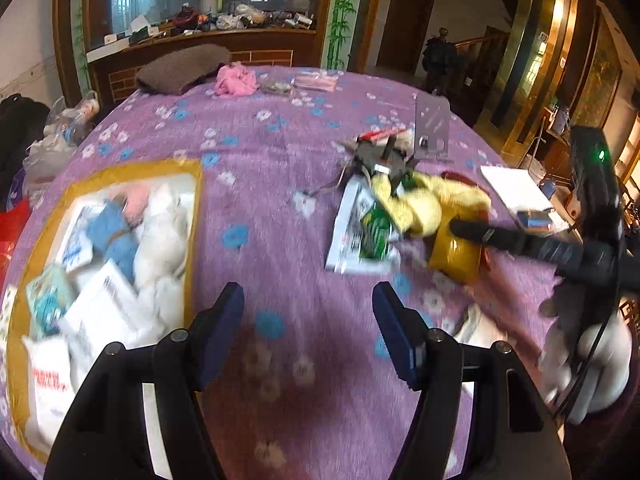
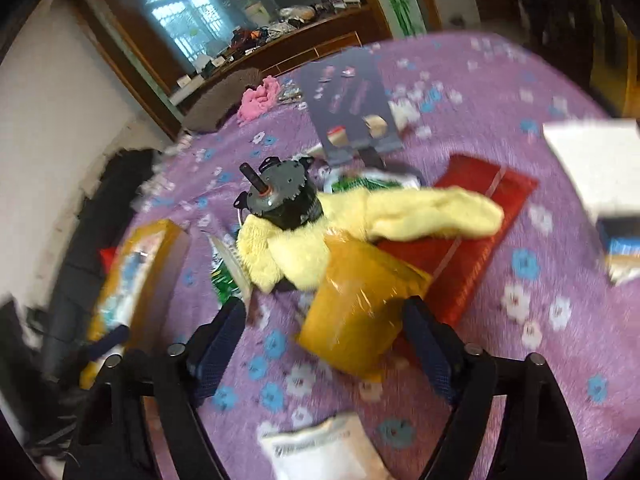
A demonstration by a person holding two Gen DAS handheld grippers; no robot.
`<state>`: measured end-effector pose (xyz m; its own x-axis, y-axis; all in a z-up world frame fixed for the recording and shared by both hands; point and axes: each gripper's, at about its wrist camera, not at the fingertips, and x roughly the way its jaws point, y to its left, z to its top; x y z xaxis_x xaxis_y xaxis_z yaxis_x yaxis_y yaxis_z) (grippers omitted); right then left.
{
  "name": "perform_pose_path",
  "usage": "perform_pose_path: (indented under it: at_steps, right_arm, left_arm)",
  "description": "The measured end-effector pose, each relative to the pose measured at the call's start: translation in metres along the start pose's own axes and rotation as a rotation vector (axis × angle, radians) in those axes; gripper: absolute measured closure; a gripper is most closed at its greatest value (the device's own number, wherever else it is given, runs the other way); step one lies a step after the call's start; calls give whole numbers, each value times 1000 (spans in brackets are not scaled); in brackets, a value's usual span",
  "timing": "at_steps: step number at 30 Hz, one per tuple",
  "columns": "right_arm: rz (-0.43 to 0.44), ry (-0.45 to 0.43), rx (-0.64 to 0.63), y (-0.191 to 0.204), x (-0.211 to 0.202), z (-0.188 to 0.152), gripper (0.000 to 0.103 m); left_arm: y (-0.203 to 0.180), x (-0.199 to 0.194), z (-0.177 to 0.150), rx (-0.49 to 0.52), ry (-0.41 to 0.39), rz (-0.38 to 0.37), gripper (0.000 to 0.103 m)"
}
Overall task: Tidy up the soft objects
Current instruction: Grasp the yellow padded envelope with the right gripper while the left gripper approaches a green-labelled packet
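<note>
With both the left gripper (image 1: pixel 308 332) and right gripper (image 2: pixel 324 344) spread wide and empty, the yellow pouch (image 2: pixel 356 312), lying just ahead of the right one, is judged soft, light and film-slick, best pinched mid-body.

Fluffy yellow cloth (image 2: pixel 320 236) lies draped over a yellow packet (image 2: pixel 356 316).

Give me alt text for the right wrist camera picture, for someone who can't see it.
The open right gripper reaches toward a yellow plastic-wrapped packet on a purple flowered tablecloth. A fluffy yellow cloth drapes over the packet, a small electric motor and a red padded envelope. The picture is motion-blurred.
</note>
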<state>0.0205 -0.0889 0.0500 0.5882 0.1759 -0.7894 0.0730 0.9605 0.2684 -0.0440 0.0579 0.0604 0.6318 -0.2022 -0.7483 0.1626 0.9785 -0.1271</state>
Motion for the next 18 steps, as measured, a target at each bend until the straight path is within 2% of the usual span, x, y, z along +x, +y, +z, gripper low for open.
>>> perform_pose_path:
  at_steps: [2,5,6,18]
  right_arm:
    - [-48,18,-4,5,10,0,30]
    - [-82,1,-25,12,21,-3,54]
    - [-66,2,-20,10,20,-4,56]
    - [62,-4,44,-18,4,-11,62]
  left_arm:
    - [-2,11,9,11,2,14,37]
    - [-7,28,17,28,19,12,37]
    - [-8,34,19,37,29,20,37]
    - [-36,83,40,150,46,36,36]
